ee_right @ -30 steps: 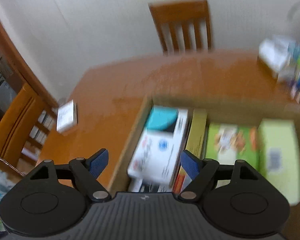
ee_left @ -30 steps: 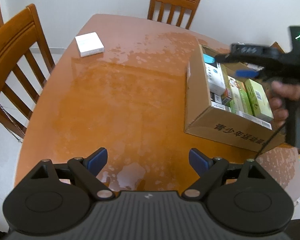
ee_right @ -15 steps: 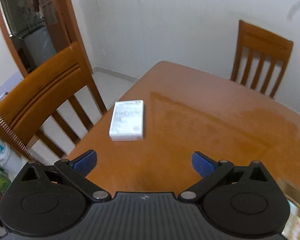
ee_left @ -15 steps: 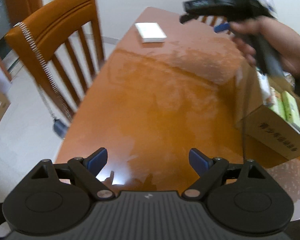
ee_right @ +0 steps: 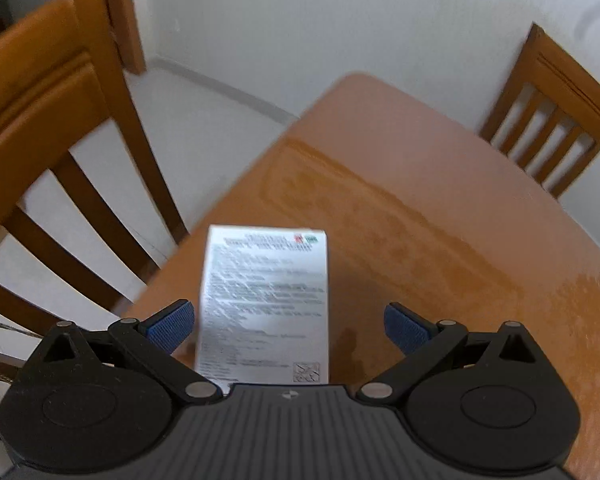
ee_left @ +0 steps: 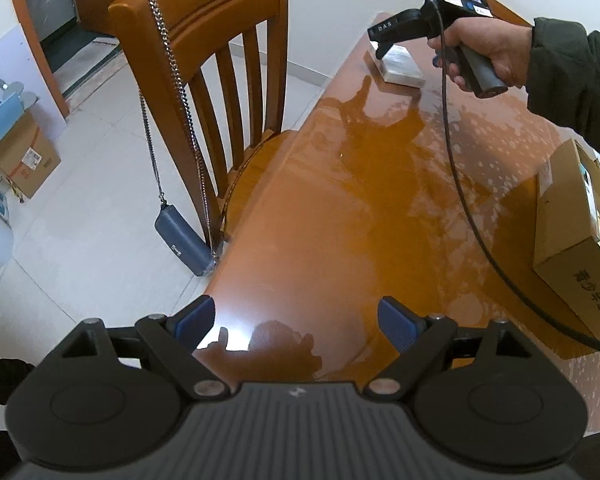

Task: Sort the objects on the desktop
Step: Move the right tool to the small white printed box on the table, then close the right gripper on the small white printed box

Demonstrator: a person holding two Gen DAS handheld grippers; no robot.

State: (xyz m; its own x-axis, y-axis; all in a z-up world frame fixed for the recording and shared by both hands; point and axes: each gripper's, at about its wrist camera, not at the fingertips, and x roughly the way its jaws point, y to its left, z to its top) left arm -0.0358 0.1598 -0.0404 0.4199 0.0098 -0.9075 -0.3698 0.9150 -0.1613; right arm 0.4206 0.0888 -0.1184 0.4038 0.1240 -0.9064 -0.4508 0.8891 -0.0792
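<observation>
A flat white printed box (ee_right: 264,300) lies near the corner of the orange table (ee_right: 440,220). My right gripper (ee_right: 286,326) is open and hangs over it. The box sits between the blue pads, close to the left one, with a gap on the right and neither pad pressing. In the left wrist view the same white box (ee_left: 404,68) is far off, with a hand holding the right gripper (ee_left: 382,54) over it. My left gripper (ee_left: 296,320) is open and holds nothing above the table's near edge. A cardboard box (ee_left: 568,240) with packets in it stands at the right.
A wooden chair (ee_left: 204,40) stands at the table's left side. A blue pouch (ee_left: 184,242) hangs from it on a chain. Another chair (ee_right: 552,120) stands at the far side. The right gripper's cable (ee_left: 460,184) runs across the table. Cartons (ee_left: 24,152) lie on the floor.
The right gripper swung from above the cardboard box to the table's far-left corner, came down over the white box, and its jaws widened. The left gripper shifted toward the table's left edge.
</observation>
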